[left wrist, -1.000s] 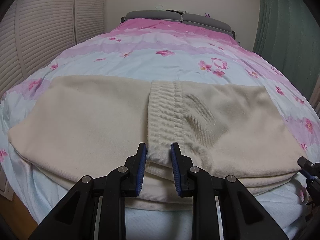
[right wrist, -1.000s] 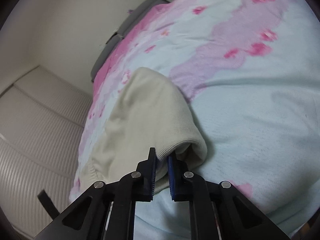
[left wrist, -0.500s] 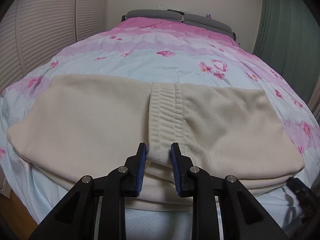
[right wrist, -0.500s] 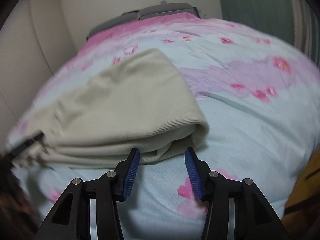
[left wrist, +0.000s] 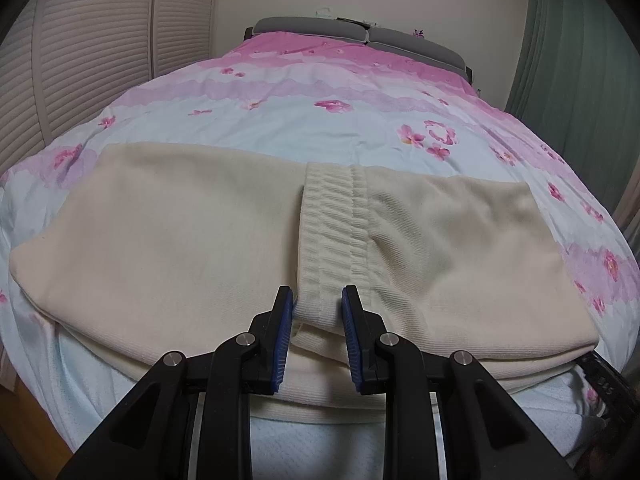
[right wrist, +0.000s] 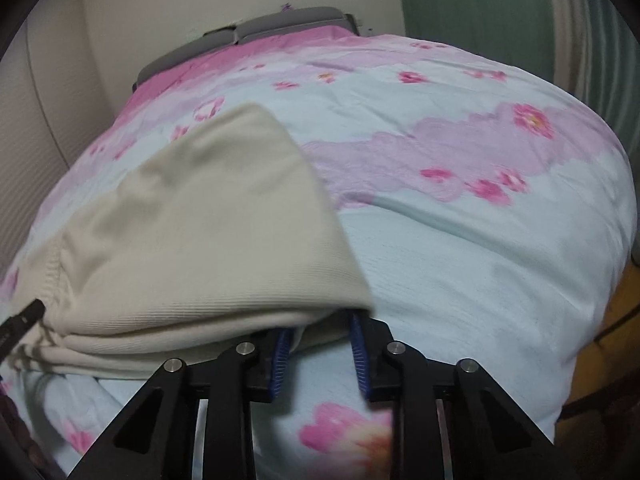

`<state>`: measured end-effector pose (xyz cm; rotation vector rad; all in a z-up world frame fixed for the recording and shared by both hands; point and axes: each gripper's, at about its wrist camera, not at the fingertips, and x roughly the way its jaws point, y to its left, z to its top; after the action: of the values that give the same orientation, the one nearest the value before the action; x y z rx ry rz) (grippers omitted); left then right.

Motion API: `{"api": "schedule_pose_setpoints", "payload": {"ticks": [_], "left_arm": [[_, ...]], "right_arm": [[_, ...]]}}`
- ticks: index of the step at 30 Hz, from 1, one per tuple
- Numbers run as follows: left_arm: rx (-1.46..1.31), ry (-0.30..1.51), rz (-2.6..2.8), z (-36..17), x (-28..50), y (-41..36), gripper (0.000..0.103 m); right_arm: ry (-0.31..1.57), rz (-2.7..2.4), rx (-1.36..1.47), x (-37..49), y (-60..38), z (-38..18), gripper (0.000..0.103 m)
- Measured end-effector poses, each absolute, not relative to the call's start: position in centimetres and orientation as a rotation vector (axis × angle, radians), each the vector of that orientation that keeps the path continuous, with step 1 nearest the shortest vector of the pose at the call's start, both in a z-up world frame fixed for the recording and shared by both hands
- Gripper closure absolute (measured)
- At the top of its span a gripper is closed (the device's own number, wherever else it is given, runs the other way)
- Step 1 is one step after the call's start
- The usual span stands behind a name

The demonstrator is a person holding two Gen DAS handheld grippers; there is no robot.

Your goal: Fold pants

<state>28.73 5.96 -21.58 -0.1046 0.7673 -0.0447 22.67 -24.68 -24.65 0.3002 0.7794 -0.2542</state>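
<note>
Looking down my left wrist camera first: cream pants (left wrist: 168, 240) lie folded across the near end of the floral duvet (left wrist: 320, 120), long axis running side to side. The ribbed waistband (left wrist: 332, 220) sits on top of the pants, near their middle, running away from me toward the grey headboard (left wrist: 360, 38). My left gripper (left wrist: 318, 312) has the near end of that waistband between its blue pads (left wrist: 282, 332); pads are partly apart, the left one touching the band's edge, the right one just beside it, so whether it's actually pinched I cannot tell. Stacked layers of the pants show at the near edge under the waistband. White louvred doors (left wrist: 80, 60) stand left of the pants, a green curtain (left wrist: 580, 60) right of them. A bit of my other tool shows at the pants' lower right corner. Right wrist camera: the right end of the pants (right wrist: 208, 240) lies on the duvet (right wrist: 460, 220), folded layers visible along the near edge. My right gripper (right wrist: 320, 336) is spread wide, nothing clamped; its fingertips are tucked just under the overhanging top layer at the pants' near right corner, left pad against the fold, right pad over bare duvet. Headboard (right wrist: 280, 24) is beyond the pants.
</note>
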Motion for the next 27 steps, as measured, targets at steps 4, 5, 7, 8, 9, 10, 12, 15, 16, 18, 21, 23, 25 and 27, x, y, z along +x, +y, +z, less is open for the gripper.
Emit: {"api": "schedule_pose_setpoints", "payload": {"ticks": [4, 5, 7, 8, 9, 10, 12, 15, 16, 18, 21, 23, 25, 27], "left_arm": [[-0.104, 0.767, -0.044, -21.6, 28.7, 6.0, 0.078], [-0.104, 0.767, -0.044, -21.6, 28.8, 6.0, 0.078], [-0.106, 0.768, -0.045, -21.6, 28.7, 6.0, 0.078], [-0.105, 0.768, -0.045, -21.6, 28.7, 6.0, 0.078], [-0.104, 0.767, -0.045, -21.6, 28.7, 6.0, 0.078], [-0.104, 0.767, -0.045, -21.7, 28.8, 5.9, 0.078], [-0.103, 0.766, -0.044, -21.7, 28.7, 6.0, 0.078], [-0.102, 0.766, -0.043, -21.6, 28.8, 6.0, 0.078], [-0.101, 0.766, -0.043, -21.6, 28.8, 6.0, 0.078], [-0.102, 0.766, -0.044, -21.6, 28.9, 6.0, 0.078], [-0.1, 0.765, -0.042, -21.6, 28.8, 6.0, 0.078], [-0.102, 0.765, -0.043, -21.5, 28.9, 6.0, 0.078], [-0.104, 0.766, -0.044, -21.7, 28.9, 5.9, 0.078], [-0.105, 0.767, -0.044, -21.6, 28.9, 5.9, 0.078]], "right_arm": [[0.793, -0.254, 0.411, 21.4, -25.9, -25.2, 0.08], [0.79, -0.255, 0.432, 21.3, -26.1, -25.3, 0.08], [0.785, -0.253, 0.447, 21.1, -26.2, -25.2, 0.079], [0.782, -0.256, 0.446, 20.9, -26.2, -25.1, 0.079], [0.778, -0.263, 0.441, 20.6, -26.1, -25.0, 0.079], [0.776, -0.283, 0.426, 20.4, -26.0, -24.8, 0.079], [0.761, -0.329, 0.396, 19.9, -26.2, -24.5, 0.075], [0.778, -0.246, 0.459, 20.6, -27.1, -24.8, 0.074], [0.778, -0.234, 0.467, 20.5, -27.1, -24.8, 0.074], [0.781, -0.206, 0.472, 20.3, -26.8, -24.7, 0.066], [0.777, -0.184, 0.428, 20.3, -25.5, -24.6, 0.046], [0.777, -0.198, 0.369, 21.1, -24.4, -24.4, 0.04], [0.762, -0.221, 0.336, 21.9, -24.1, -24.3, 0.039], [0.777, -0.274, 0.299, 23.2, -24.4, -24.6, 0.039]]}}
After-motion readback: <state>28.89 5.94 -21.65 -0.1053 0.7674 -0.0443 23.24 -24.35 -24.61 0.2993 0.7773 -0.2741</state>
